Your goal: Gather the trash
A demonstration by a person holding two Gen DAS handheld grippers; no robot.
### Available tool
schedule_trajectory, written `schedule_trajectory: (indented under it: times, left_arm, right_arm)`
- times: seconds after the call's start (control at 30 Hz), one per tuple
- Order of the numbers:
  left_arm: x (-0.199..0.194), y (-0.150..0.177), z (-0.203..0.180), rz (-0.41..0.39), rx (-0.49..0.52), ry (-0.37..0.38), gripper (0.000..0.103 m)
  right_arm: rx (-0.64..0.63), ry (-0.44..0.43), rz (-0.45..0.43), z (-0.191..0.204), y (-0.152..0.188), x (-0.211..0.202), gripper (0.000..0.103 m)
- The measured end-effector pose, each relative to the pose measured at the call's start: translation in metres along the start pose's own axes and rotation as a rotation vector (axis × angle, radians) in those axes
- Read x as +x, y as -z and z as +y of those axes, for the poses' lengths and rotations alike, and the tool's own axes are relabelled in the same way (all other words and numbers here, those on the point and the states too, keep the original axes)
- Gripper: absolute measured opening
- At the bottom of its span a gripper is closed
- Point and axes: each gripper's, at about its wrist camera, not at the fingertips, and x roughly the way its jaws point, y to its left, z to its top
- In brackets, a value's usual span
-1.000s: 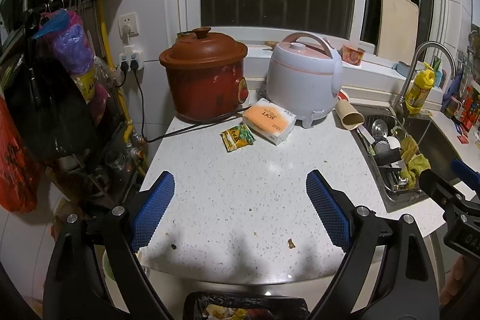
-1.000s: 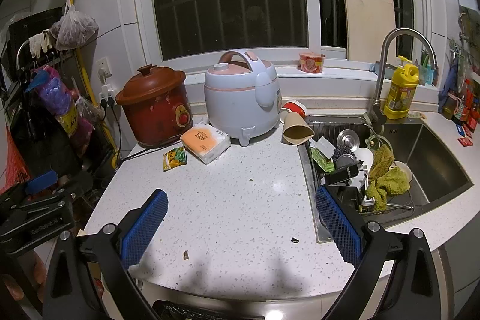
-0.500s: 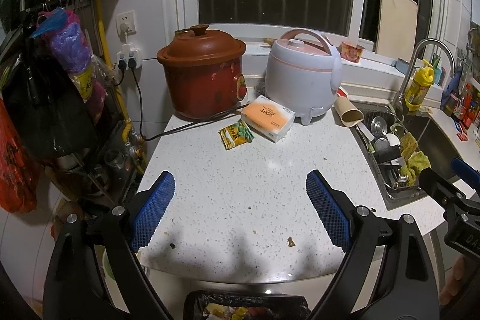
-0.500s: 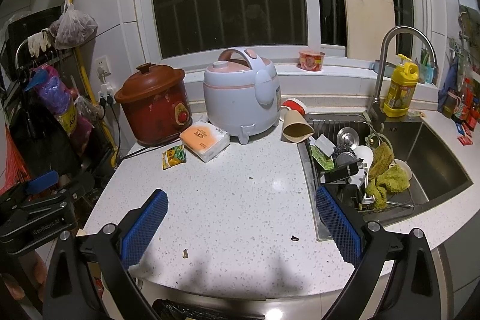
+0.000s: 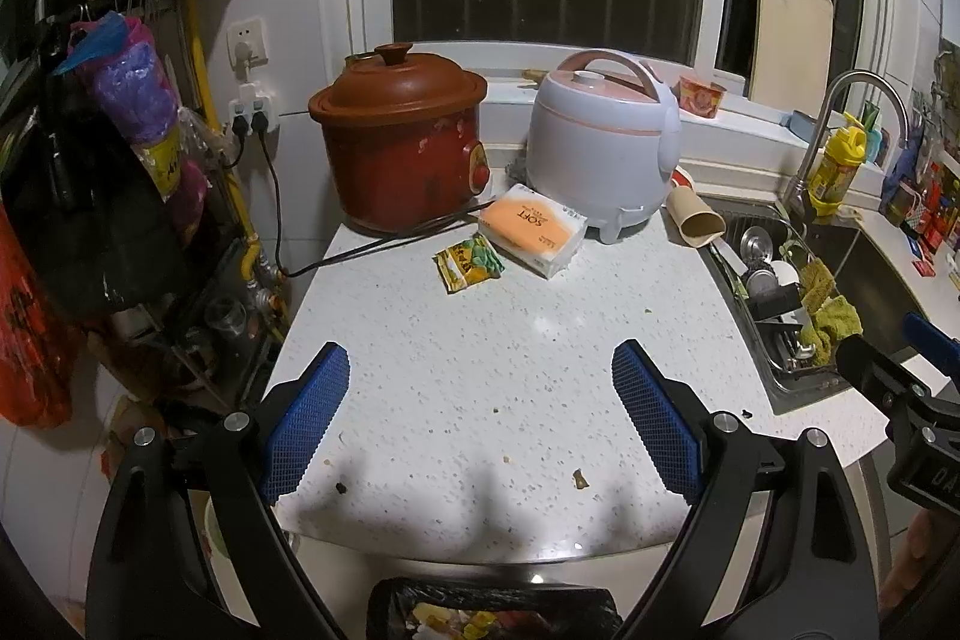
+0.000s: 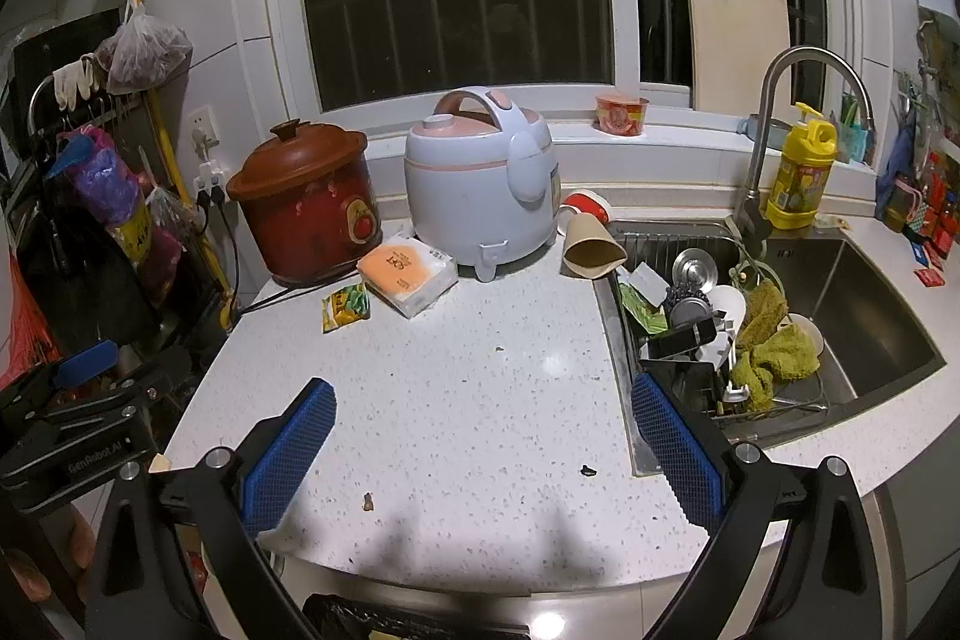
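The left wrist view is showing what the right one barely catches: a black-lined trash bin sitting below the near edge of the bench, with coloured scraps visible inside. The right wrist view is taking in the sink more fully, with a green cloth and dishes crowding its rack, plus a tipped paper cup by the rim.

Compared with a second ago, the left camera is sitting a little further back from the bench; the red clay pot and the pale rice cooker are appearing slightly smaller and higher. The right view is hardly changing.

The left gripper is hanging with its jaws spread wide and holding nothing. The right gripper is doing the same, jaws wide apart and empty.

The yellow-green snack wrapper is lying flat at the far side of the bench, just beside the orange tissue pack and in front of the clay pot, well apart from both pairs of jaws. In the left view it is sitting roughly on the line between the jaws; in the right view it is lying left of centre. Small dark crumbs are lying near the bench's front edge, close to the jaws.
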Motion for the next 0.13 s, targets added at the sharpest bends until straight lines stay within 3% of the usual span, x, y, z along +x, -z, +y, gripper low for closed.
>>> schedule_trajectory:
  times: [0.13]
  left_arm:
    - [0.0, -0.0002, 0.0006, 0.002, 0.0, 0.002, 0.087]
  right_arm:
    - [0.001, -0.001, 0.0, 0.0001, 0.0004, -0.0001, 0.098]
